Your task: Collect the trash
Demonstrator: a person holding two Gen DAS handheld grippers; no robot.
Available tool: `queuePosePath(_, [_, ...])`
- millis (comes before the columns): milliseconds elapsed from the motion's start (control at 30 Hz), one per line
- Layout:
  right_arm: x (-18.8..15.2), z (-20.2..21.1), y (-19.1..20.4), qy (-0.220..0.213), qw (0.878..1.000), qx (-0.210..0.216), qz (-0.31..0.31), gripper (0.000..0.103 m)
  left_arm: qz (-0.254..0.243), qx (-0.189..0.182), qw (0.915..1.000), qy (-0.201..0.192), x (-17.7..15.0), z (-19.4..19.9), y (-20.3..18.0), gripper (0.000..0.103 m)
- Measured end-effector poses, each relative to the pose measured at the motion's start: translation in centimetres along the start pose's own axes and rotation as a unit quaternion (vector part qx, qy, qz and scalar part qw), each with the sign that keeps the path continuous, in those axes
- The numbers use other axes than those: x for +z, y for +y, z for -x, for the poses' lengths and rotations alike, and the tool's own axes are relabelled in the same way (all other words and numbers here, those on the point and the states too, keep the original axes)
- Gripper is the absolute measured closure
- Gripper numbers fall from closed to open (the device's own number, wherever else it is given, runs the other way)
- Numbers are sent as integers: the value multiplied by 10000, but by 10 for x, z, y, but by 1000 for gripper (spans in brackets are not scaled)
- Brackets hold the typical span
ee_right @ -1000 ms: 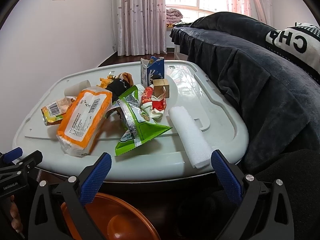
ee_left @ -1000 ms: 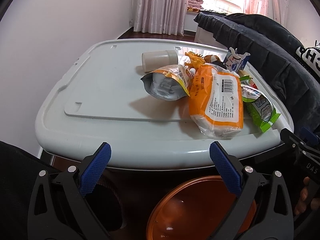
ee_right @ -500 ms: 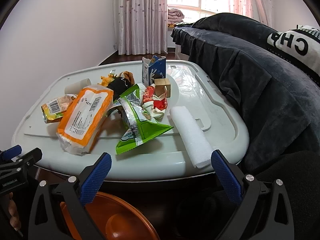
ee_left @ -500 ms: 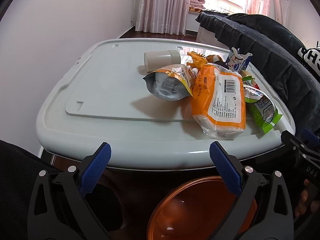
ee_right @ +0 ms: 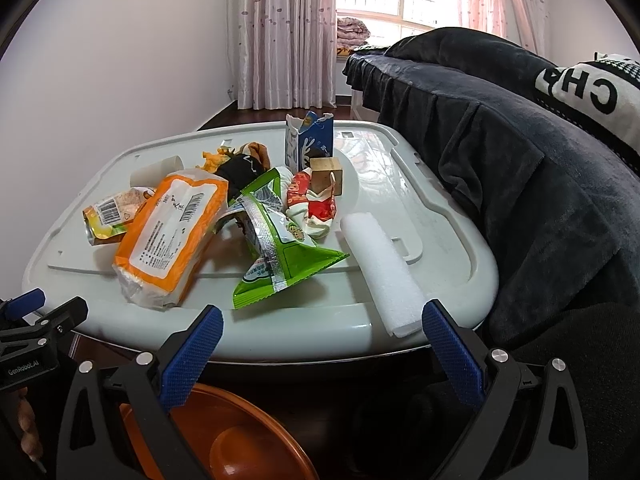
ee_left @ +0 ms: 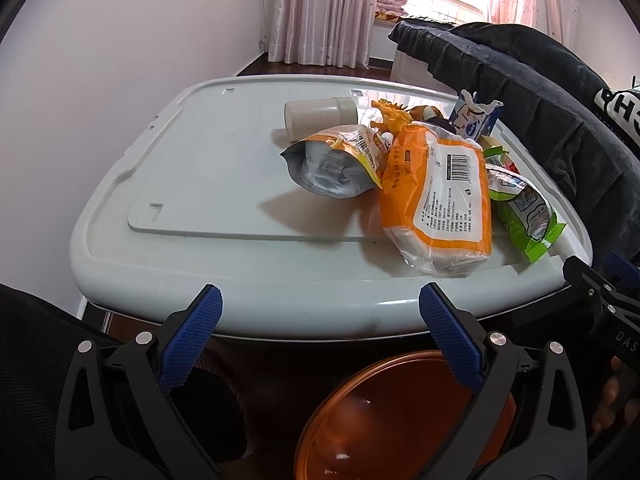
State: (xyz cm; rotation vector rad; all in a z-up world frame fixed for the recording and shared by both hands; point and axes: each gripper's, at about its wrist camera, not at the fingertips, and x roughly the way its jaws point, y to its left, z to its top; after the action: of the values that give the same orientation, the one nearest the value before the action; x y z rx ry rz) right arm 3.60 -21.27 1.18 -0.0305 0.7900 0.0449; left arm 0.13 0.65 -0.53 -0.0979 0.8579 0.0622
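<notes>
Trash lies heaped on a grey plastic lid (ee_left: 208, 168) (ee_right: 448, 248): an orange bread bag (ee_left: 438, 196) (ee_right: 172, 236), a foil pouch (ee_left: 340, 164) (ee_right: 114, 216), a green snack bag (ee_left: 524, 212) (ee_right: 280, 256), a red-and-white wrapper (ee_right: 316, 208), a blue milk carton (ee_left: 474, 118) (ee_right: 308, 144), a white foam roll (ee_right: 384, 276) and a beige cup (ee_left: 320, 114). An orange bin (ee_left: 404, 420) (ee_right: 224, 436) sits below the lid's near edge. My left gripper (ee_left: 320, 336) and right gripper (ee_right: 320, 340) both stand open and empty, short of the lid's front edge.
A small wooden block (ee_right: 328, 176) and a dark object with orange pieces (ee_right: 240, 164) lie among the trash. A dark blanket-covered sofa (ee_right: 540, 152) runs along the right. A white wall (ee_left: 120, 40) stands on the left, curtains (ee_right: 280, 32) at the back.
Both grippers have crept slightly forward and up toward the lid; the items have not moved, and both stay open.
</notes>
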Motion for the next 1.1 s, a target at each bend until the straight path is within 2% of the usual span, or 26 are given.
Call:
queuePosePath(800, [-1,-1,0,22,10000,5,12,5,27,-6,10000,15,0,-2,0,7])
queuePosePath(933, [4,-4,-4,177,9996,189,-91,5,13,-7,10000,27,0,-2,-1,7])
queuePosePath(1100, [27,-19,-15,587,9971,453,-166,5,-147,42,9999,-26,6,-1,-9,7])
